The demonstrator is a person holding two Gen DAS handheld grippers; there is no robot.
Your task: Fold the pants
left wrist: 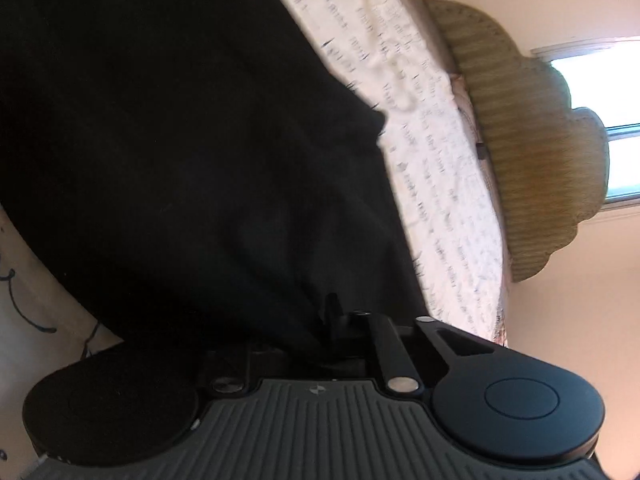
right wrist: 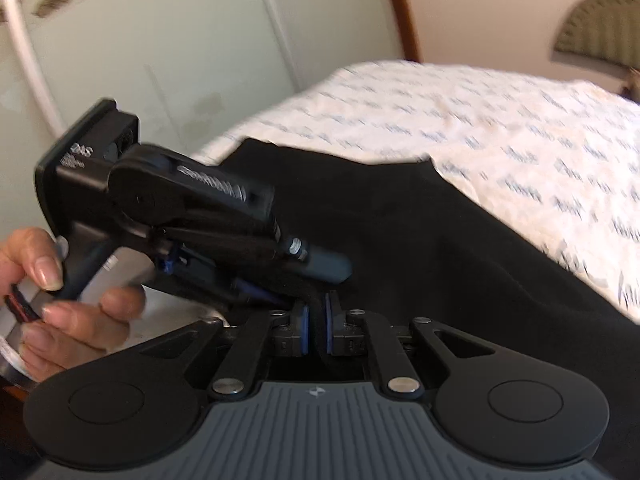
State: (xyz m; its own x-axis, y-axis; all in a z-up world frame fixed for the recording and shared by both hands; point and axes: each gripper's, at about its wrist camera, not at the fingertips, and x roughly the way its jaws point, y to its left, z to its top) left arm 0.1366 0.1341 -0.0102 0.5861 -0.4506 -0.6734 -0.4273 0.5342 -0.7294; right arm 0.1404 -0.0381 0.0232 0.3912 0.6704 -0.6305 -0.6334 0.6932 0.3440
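The black pants (right wrist: 420,248) fill the centre and lower right of the right wrist frame, spread on the patterned bedsheet (right wrist: 500,128), their long axis running from centre left toward lower right. The right gripper (right wrist: 316,330) sits at bottom centre, blue pads nearly together on a fold of cloth. The left gripper (right wrist: 320,270), just above it, looks clamped on the same edge, though its own view hides the fingers under fabric. Both hold one end; the loose length lies ahead.
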